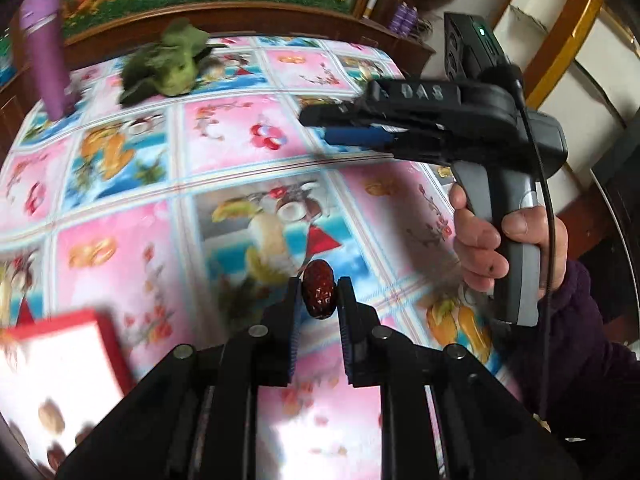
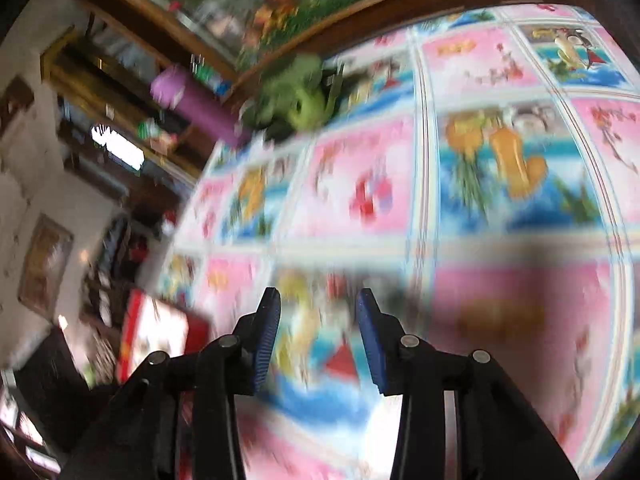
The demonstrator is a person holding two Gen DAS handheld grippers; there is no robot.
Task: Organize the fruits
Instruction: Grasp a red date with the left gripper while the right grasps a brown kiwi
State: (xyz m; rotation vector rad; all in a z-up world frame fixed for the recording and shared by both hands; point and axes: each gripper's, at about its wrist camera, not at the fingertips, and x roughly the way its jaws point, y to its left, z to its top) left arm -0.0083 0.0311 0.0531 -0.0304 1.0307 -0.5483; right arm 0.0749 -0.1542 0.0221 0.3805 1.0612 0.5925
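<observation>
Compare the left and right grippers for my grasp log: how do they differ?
The left gripper is shut on a red date; the right gripper holds nothing. The left gripper's fingers sit close together, while the right gripper's are spread wide. Both have black arms with blue ribbed pads and hang over the fruit-print tablecloth.

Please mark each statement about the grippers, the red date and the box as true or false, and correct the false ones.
1. The left gripper holds a red date between its fingers. True.
2. The right gripper grips a walnut. False: its jaws are apart with nothing between them.
3. The red-rimmed box lies at the lower left of the left wrist view. True.
4. The purple cup lies inside the box. False: it stands far back on the tablecloth.
</observation>
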